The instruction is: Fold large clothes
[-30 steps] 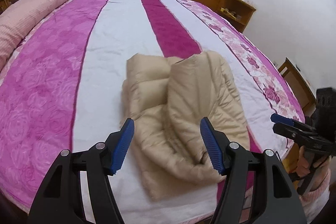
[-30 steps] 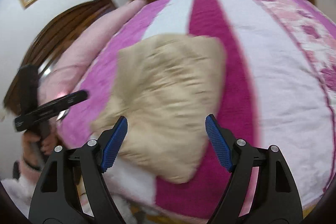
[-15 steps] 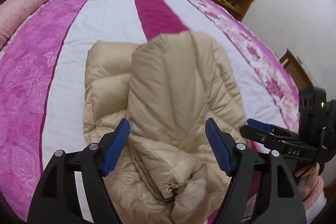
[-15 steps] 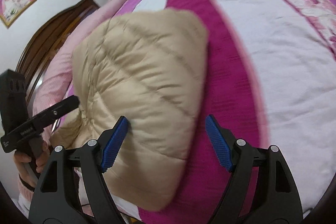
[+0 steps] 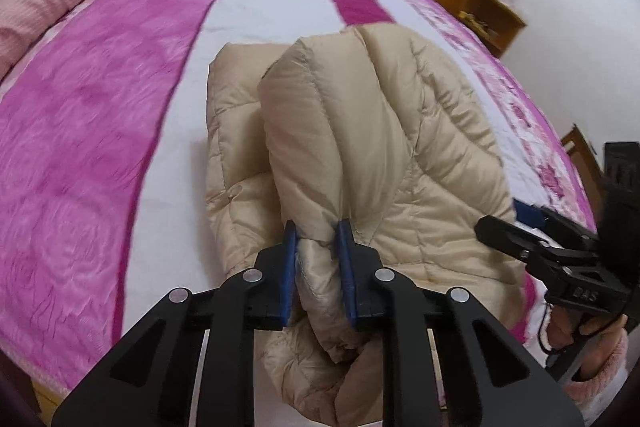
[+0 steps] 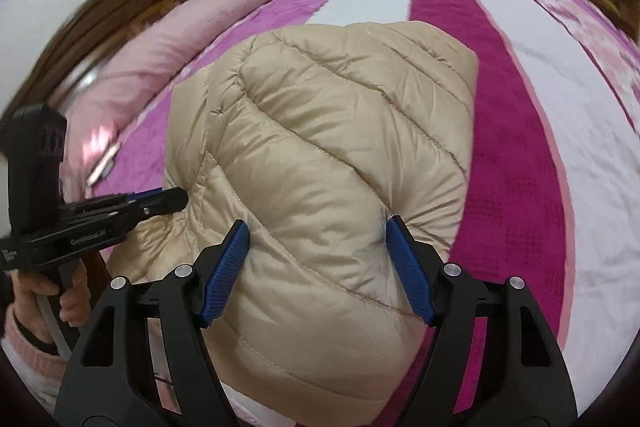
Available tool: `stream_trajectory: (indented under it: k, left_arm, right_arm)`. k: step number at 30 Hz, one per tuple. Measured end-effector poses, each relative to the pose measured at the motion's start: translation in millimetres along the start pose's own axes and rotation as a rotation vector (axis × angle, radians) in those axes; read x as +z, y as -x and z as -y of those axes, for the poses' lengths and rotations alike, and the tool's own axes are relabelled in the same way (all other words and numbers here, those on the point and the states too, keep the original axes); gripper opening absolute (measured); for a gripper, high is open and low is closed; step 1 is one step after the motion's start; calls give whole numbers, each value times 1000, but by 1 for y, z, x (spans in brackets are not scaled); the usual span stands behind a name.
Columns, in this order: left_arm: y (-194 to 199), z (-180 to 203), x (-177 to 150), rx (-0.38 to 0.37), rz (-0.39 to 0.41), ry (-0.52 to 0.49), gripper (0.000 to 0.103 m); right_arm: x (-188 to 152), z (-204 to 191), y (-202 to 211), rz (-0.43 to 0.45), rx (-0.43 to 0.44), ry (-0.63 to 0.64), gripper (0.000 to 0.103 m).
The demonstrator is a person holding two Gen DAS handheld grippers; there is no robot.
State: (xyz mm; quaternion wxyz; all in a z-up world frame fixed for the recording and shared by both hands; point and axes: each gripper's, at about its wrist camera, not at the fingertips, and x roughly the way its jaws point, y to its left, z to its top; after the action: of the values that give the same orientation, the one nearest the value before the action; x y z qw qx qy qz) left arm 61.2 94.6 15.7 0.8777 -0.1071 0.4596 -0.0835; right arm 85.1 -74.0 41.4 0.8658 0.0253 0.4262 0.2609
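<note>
Beige jacket (image 5: 384,131): partly folded, on the bed (image 5: 100,147) near its front edge.
Left gripper (image 5: 317,267): open a second ago, now clamped on a puffy fold.
Right gripper (image 6: 318,269): spread wide, pads straddling the bulk, closing not confirmed.
Implication: next fold probably imminent.

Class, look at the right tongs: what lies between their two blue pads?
In the right wrist view, a bulging fold of the beige puffer jacket fills the gap of the open right tongs, pressing against the right pad.

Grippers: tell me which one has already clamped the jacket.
The left gripper, pinching a fold of the beige jacket; the right gripper is open, straddling it.
</note>
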Motion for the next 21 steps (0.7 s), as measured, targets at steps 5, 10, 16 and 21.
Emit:
stream_trajectory:
  k: [5, 10, 16, 21]
  left_arm:
    - [0, -15, -3, 79, 24, 55, 58]
    - [-4, -23, -4, 73, 14, 72, 65]
    - [-9, -35, -6, 59, -9, 100, 70]
    - [-26, -44, -7, 46, -66, 127, 72]
  right_arm:
    - [-3, -1, -12, -16, -17, 14, 73]
    - [3, 13, 1, -12, 14, -47, 72]
    - [1, 56, 17, -15, 82, -219, 79]
    - [-9, 94, -9, -100, 270, -390, 84]
